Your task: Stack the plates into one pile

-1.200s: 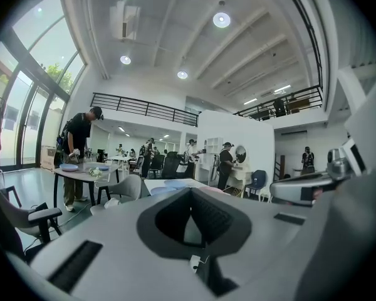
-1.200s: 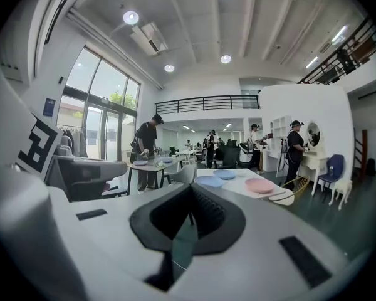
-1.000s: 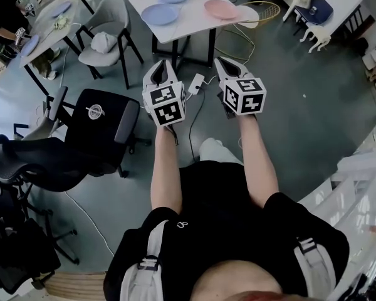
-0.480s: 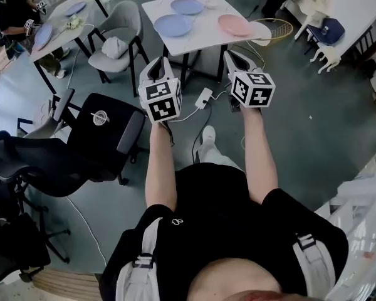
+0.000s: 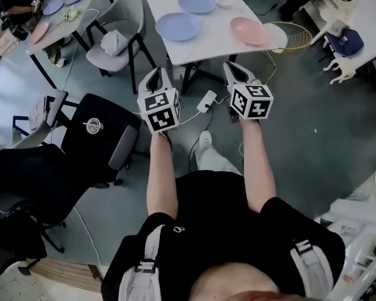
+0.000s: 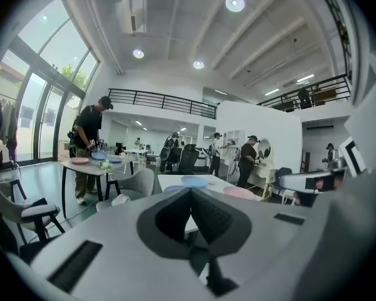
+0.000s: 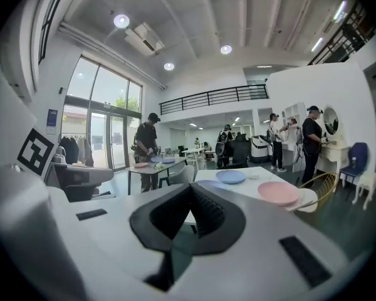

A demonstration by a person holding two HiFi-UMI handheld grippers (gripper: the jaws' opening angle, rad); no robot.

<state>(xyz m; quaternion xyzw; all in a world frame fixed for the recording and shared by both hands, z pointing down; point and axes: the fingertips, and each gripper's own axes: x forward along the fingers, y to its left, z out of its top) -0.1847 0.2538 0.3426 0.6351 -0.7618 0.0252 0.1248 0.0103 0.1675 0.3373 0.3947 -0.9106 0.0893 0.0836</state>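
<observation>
Closer to table point(image 5: 208, 37) edge, left gripper point(image 5: 155, 73), right gripper point(image 5: 232, 67), 3 plates point(image 5: 178, 26) apart

Three plates lying separately on a white worktop point(image 5: 214, 41)

The near blue plate point(image 5: 177, 26), far blue plate point(image 5: 197, 3) and pink plate point(image 5: 249, 31) each lie flat, right side up and apart from one another, with the pink one toward the right edge.
</observation>
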